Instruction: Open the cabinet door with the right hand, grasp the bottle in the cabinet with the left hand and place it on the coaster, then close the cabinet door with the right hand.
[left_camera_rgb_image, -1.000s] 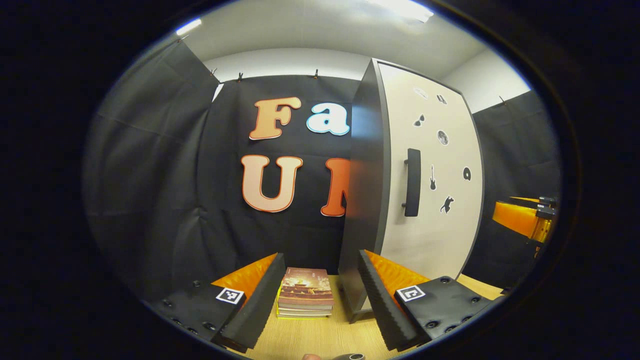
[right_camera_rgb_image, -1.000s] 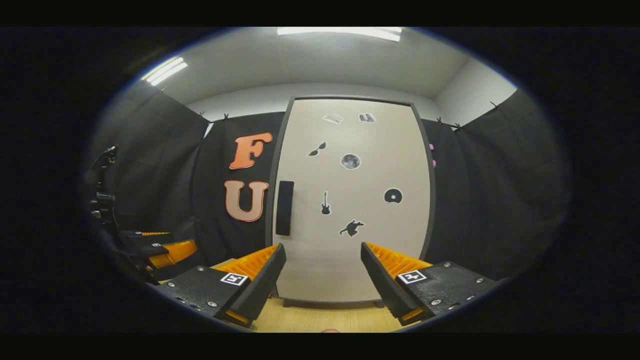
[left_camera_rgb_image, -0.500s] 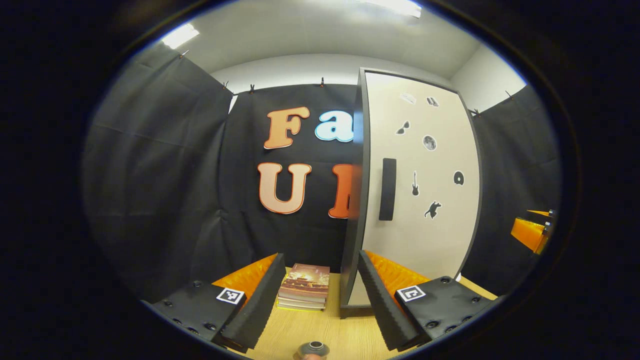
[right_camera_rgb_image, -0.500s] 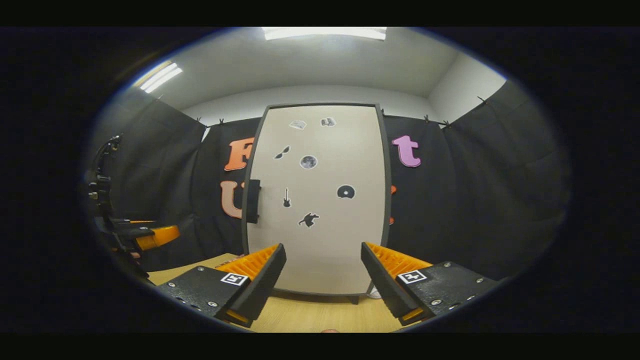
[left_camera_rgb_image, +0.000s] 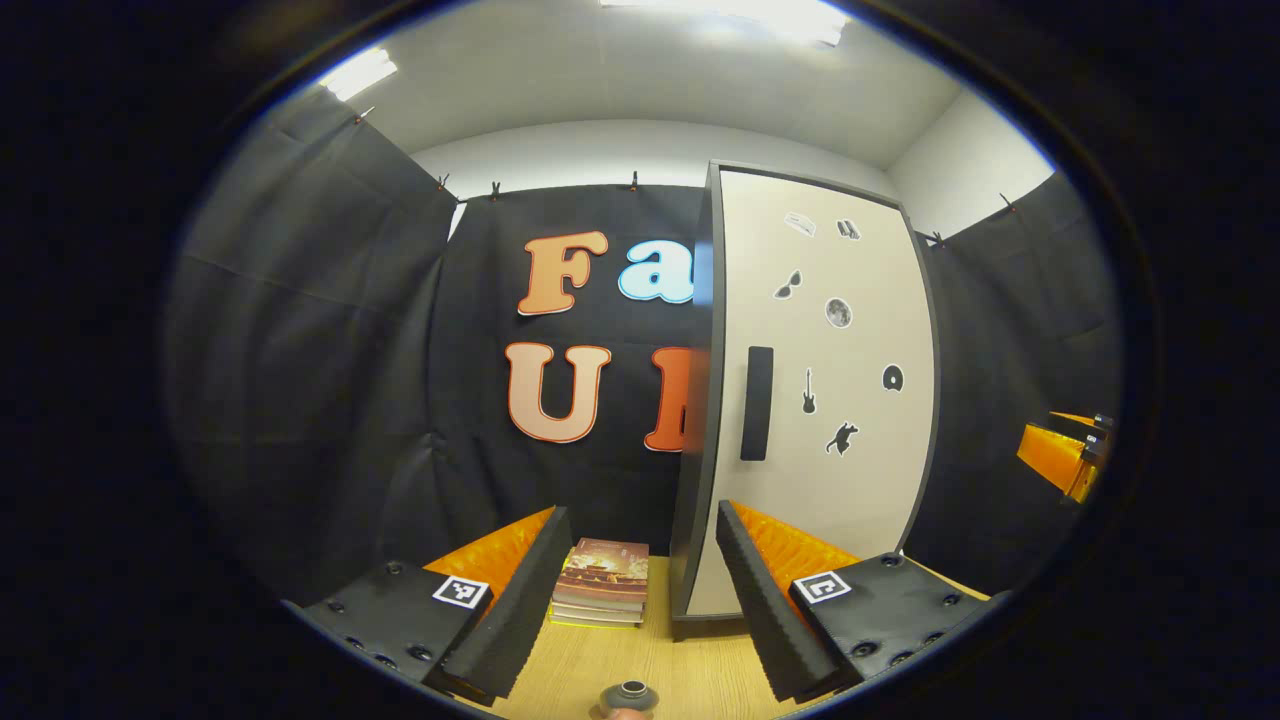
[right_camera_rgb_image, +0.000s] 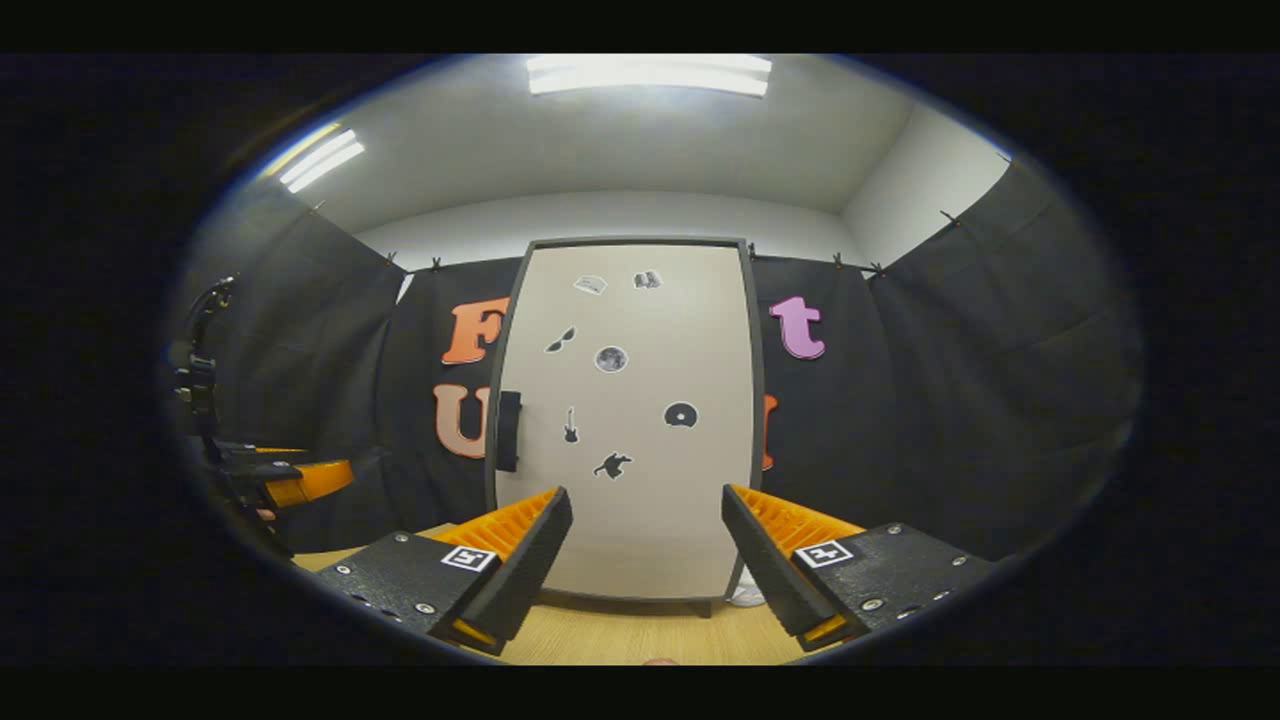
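I count one closed cabinet on the wooden desk, one book stack left of it, both tongs released, black-draped booth.

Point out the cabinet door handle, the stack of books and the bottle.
cabinet door handle (left_camera_rgb_image: 756, 403), left gripper view, middle of the dark bar.
stack of books (left_camera_rgb_image: 603, 582), left gripper view, top cover.
bottle (left_camera_rgb_image: 630, 693), left gripper view, its top.
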